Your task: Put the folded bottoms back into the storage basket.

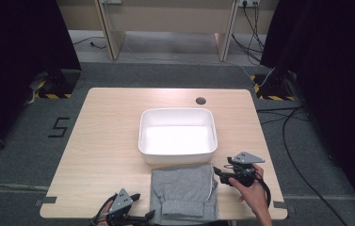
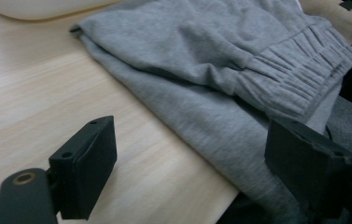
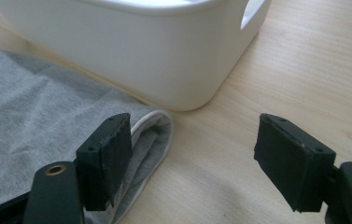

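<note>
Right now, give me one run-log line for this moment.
left gripper: open, at folded grey garment | right gripper: open, beside garment's corner | white bin: empty, behind garment | nothing held

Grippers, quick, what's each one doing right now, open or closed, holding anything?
Left gripper: open, holding nothing, the grey garment's edge between its jaws.
Right gripper: open, holding nothing, beside the garment's corner near the white tub.

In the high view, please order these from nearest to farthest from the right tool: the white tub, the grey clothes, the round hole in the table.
1. Grey clothes, just left of the right tool.
2. White tub, up-left of it.
3. Round hole, beyond the tub.
</note>
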`<control>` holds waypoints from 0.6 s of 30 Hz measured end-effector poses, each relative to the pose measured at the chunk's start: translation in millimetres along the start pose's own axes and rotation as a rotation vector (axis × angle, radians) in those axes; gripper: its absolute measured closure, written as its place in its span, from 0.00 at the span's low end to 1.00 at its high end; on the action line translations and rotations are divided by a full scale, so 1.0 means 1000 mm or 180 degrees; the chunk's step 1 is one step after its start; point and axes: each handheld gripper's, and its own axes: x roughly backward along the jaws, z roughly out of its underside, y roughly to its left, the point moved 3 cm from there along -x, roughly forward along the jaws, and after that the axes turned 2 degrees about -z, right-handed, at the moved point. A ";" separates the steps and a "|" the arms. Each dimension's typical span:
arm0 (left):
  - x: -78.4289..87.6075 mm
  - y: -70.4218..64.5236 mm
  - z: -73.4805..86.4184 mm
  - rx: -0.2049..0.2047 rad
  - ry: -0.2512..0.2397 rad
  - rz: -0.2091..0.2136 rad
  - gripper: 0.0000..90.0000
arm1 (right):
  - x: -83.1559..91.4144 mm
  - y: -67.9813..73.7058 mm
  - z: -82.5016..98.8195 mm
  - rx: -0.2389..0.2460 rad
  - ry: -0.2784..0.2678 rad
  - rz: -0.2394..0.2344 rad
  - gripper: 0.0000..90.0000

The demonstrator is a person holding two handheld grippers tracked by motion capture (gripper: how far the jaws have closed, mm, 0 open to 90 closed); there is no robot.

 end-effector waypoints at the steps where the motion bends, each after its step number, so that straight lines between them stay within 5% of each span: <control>1: -0.002 -0.003 0.000 -0.0027 0.0016 0.0016 0.18 | -0.002 0.001 0.001 -0.0013 0.0000 -0.0015 0.31; 18: -0.029 -0.032 -0.009 -0.0318 0.0018 0.0080 0.17 | -0.006 0.005 -0.002 0.0025 0.0031 -0.0047 0.31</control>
